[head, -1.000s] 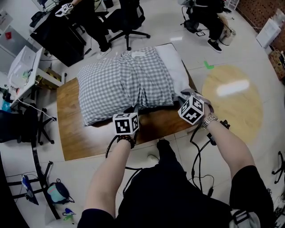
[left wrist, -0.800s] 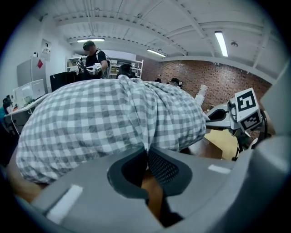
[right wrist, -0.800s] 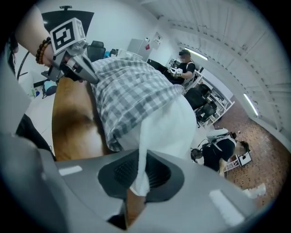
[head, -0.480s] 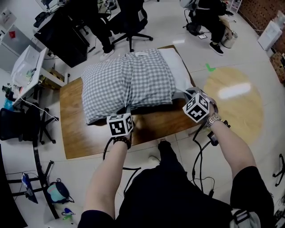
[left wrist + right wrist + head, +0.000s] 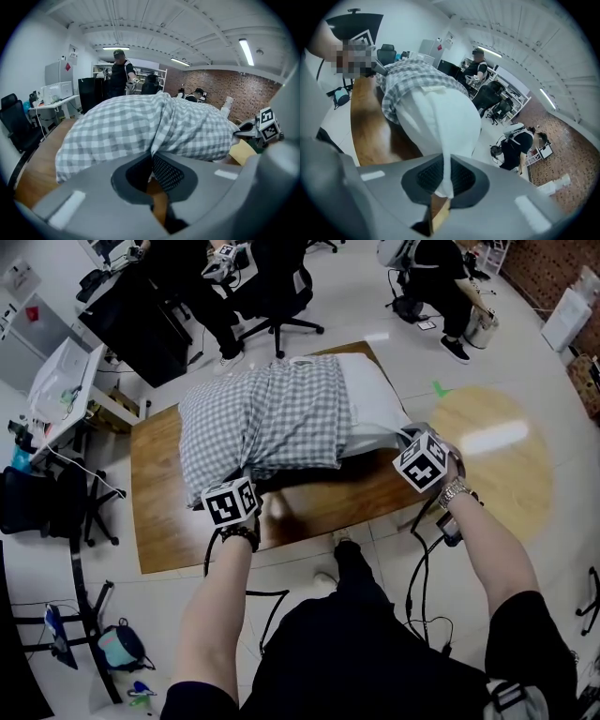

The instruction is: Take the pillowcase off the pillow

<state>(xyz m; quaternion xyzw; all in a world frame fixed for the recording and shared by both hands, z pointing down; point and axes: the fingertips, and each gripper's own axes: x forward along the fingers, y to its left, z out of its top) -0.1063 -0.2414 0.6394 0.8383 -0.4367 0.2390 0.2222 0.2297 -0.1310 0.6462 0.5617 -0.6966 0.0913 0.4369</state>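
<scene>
A grey-and-white checked pillowcase [image 5: 272, 418] covers most of a white pillow [image 5: 373, 399] on the wooden table [image 5: 169, 521]. The pillow's bare right end sticks out of the case. My left gripper [image 5: 246, 472] is shut on the pillowcase's near edge, and the checked cloth [image 5: 140, 126] runs down between its pads [image 5: 166, 171]. My right gripper [image 5: 400, 435] is shut on the near corner of the white pillow [image 5: 440, 122], whose fabric is pinched between its pads [image 5: 459, 176]. The pillow's near side is lifted off the table. In the right gripper view the pillowcase [image 5: 412, 77] lies beyond the bare pillow.
Black office chairs [image 5: 277, 287] and seated people are behind the table. A white desk [image 5: 56, 381] and a dark chair [image 5: 37, 502] stand at the left. A round yellow floor patch [image 5: 487, 446] lies at the right. Cables trail on the tiles near my feet.
My left gripper has moved left and up with the pillowcase edge. The right gripper rose slightly with the pillow corner. The pillow's near side has lifted and more white pillow shows.
</scene>
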